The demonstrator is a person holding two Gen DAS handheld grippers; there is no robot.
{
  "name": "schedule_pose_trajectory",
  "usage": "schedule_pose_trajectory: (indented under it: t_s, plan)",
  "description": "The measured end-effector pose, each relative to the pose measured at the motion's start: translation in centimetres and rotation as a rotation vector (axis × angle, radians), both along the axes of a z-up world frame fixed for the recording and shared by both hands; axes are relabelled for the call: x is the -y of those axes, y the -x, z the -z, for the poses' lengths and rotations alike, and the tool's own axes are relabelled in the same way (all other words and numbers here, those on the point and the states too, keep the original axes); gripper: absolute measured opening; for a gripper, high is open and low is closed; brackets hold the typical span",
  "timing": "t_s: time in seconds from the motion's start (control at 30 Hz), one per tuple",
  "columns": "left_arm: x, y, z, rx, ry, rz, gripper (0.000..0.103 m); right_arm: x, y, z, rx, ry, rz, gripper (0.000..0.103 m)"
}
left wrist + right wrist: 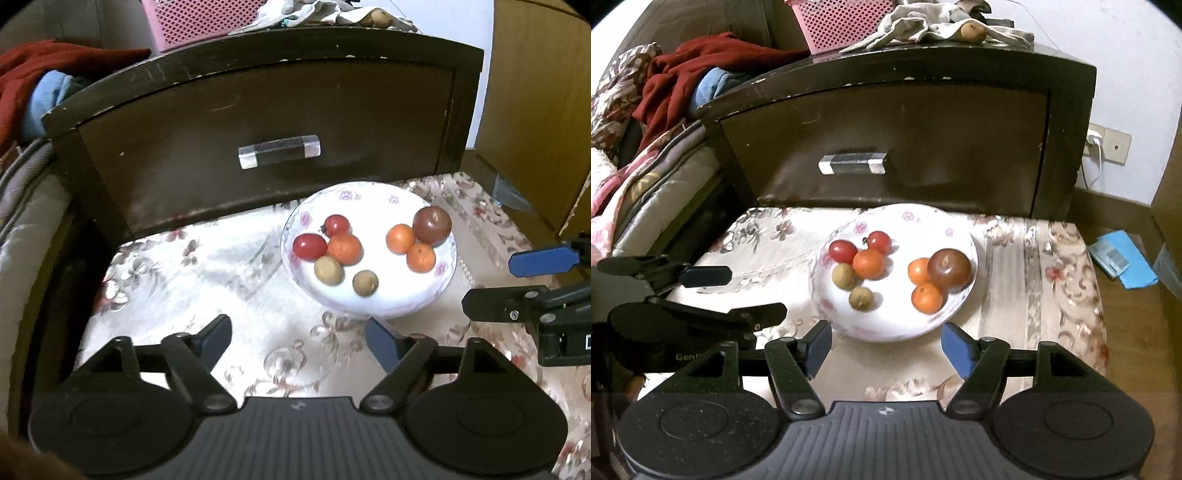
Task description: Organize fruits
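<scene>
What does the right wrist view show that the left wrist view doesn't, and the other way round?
Only the right wrist view shows the wall socket with a white plug, the blue packet on the floor, and the floral bedding at far left.

Only the left wrist view shows the tan cabinet door at right.

Both show the flowered plate holding eight fruits, the dark drawer behind it, the pink basket, the red cloth, and both hand-held grippers, left and right, open and empty.
</scene>
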State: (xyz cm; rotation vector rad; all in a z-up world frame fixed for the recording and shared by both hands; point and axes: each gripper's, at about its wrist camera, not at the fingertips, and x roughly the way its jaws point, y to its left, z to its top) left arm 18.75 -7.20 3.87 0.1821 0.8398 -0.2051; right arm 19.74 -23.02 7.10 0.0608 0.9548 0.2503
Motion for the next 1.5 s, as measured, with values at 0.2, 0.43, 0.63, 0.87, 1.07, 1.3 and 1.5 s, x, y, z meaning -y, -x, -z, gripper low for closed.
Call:
schedule_pose_trajectory:
  t_s: [0.2,0.43,0.63,0.87,1.07,1.3,1.5]
  plan:
    - [-0.2,1.9,0.2,0.016,-0.02,-0.028,0.099,-0.6,1.6,0.1,-0.006,0.002,0.006,0.061]
    - [-1.1,3.6,0.1,0.015,0.031,-0.064,0.103,-0.7,3.2,-0.1,-0.014,-0.013,0.027,0.062]
    - [-1.0,5.2,0.6,0.007,-0.011,-0.077,0.103,-1.2,4.6,-0.3,-0.022,-0.012,0.027,0.062]
    - [-1.1,7.3,0.7,-0.002,-0.021,-0.069,0.103,-2.0,6.2,-0.4,-0.029,-0.007,0.018,0.063]
    - [-1.4,8.7,1.1,-0.016,-0.032,-0.085,0.103,-2.3,7.5,-0.8,-0.027,-0.015,0.023,0.063]
    - [-2.1,10.2,0.7,-0.02,-0.015,-0.107,0.103,-2.8,9.4,-0.8,-0.039,-0.014,0.02,0.064]
    - [-2.7,10.9,0.7,-0.036,0.01,-0.129,0.103,-3.3,11.0,-0.5,-0.055,0.007,0.025,0.065]
